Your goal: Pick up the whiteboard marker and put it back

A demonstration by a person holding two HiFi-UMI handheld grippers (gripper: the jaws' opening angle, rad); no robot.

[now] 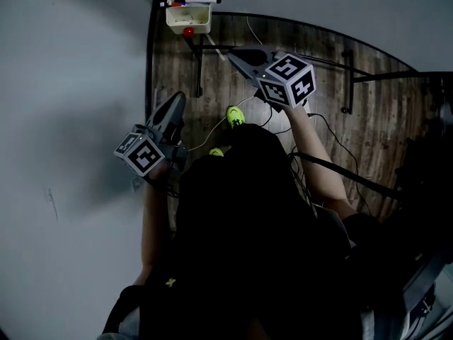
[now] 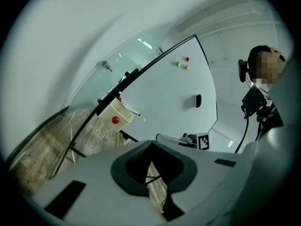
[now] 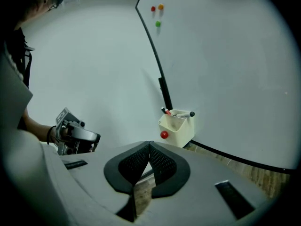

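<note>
Whiteboard marker (image 1: 197, 1) across tray (image 1: 191, 20) top, other pens (image 1: 177, 3) indistinct; left gripper (image 2: 150, 143), right gripper (image 3: 149, 144) jaws together, empty.

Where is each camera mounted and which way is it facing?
Head view: on the head, steeply down at brown wooden floor; arms, left tongs, right tongs show.
Left gripper view: on left tongs, facing the white whiteboard; own shut jaws show.
Right gripper view: on right tongs, facing the whiteboard; own shut jaws show.
Shared: all see the cream plastic marker holder.
</note>
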